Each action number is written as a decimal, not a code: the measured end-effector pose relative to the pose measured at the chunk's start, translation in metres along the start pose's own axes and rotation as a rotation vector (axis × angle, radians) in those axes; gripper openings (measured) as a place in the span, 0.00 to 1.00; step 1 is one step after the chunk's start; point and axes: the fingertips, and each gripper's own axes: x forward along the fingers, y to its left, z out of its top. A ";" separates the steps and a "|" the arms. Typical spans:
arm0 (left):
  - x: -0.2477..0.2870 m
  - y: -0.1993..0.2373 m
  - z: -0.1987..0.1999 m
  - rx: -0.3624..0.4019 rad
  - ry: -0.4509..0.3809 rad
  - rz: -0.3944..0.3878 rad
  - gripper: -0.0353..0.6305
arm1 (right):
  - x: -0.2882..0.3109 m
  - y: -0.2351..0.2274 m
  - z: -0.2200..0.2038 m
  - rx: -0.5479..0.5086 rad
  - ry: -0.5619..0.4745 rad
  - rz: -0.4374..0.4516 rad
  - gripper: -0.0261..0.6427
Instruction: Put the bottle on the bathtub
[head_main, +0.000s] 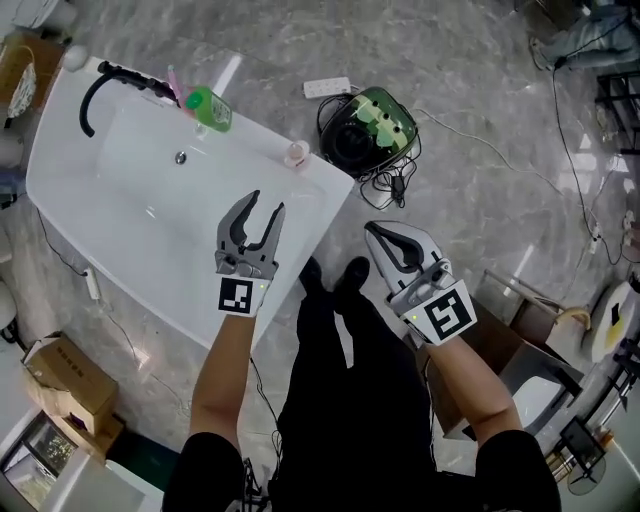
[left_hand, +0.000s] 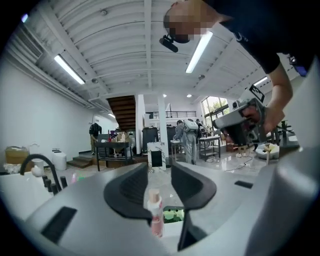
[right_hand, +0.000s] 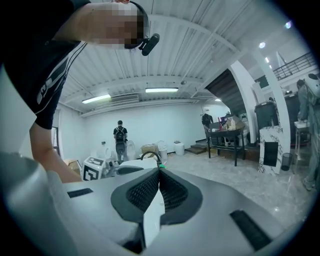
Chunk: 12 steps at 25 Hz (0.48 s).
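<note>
A small pink bottle stands upright on the near right rim of the white bathtub. In the left gripper view the same bottle shows far off, in line with the gap between the jaws. My left gripper hangs over the tub's right part, open and empty, a short way short of the bottle. My right gripper is beside the tub over the floor. Its jaws are shut on nothing, and they meet in the right gripper view.
A black faucet and a green bottle stand at the tub's far end. A black-and-green device with tangled cables and a power strip lie on the marble floor beyond the tub corner. Cardboard boxes sit lower left.
</note>
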 end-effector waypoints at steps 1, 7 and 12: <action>-0.008 -0.004 0.020 0.001 -0.004 -0.006 0.24 | -0.003 0.003 0.011 -0.011 -0.002 0.002 0.06; -0.045 -0.016 0.151 -0.031 -0.058 -0.004 0.07 | -0.021 0.018 0.091 -0.087 -0.020 -0.015 0.06; -0.076 -0.049 0.244 -0.043 -0.020 0.010 0.06 | -0.059 0.019 0.155 -0.131 -0.038 -0.145 0.06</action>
